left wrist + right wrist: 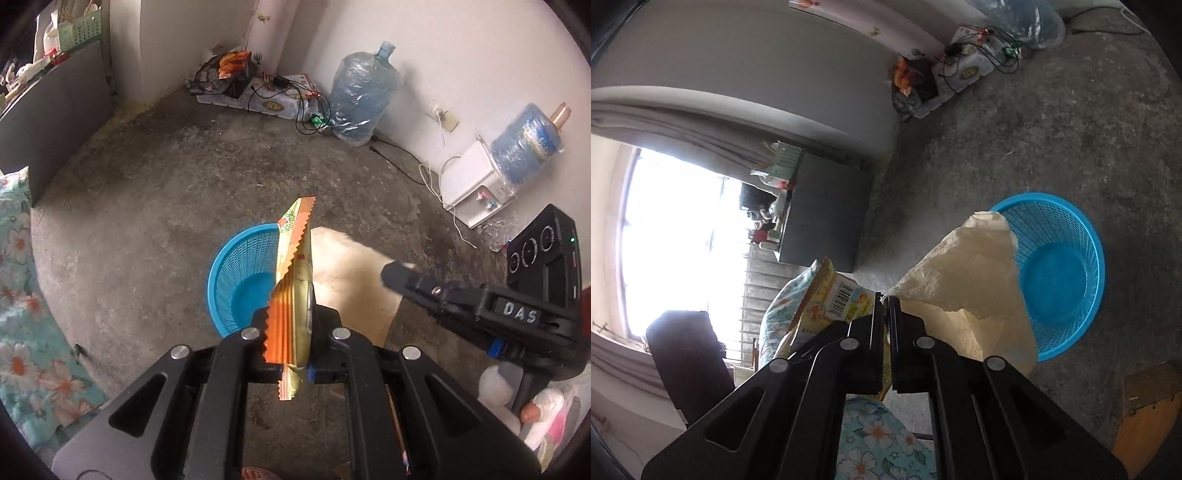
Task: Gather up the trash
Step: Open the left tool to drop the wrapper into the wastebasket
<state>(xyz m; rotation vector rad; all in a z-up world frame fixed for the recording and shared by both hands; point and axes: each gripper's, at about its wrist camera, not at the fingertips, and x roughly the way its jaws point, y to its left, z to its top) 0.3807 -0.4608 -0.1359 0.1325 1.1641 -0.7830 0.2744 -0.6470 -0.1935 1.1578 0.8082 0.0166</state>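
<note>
Left wrist | wrapper (293,295) clamped in left tongs (290,325) | above basket (236,266)

Your left gripper (288,325) pinches an orange-and-gold striped wrapper (293,295); beyond it sits a bright blue mesh basket (236,273); your right gripper's (884,314) paper bag (967,280) is cream.

Bare floor (147,192) around blue basket (236,273); its mouth open, cream bag (967,280) overhanging
</note>
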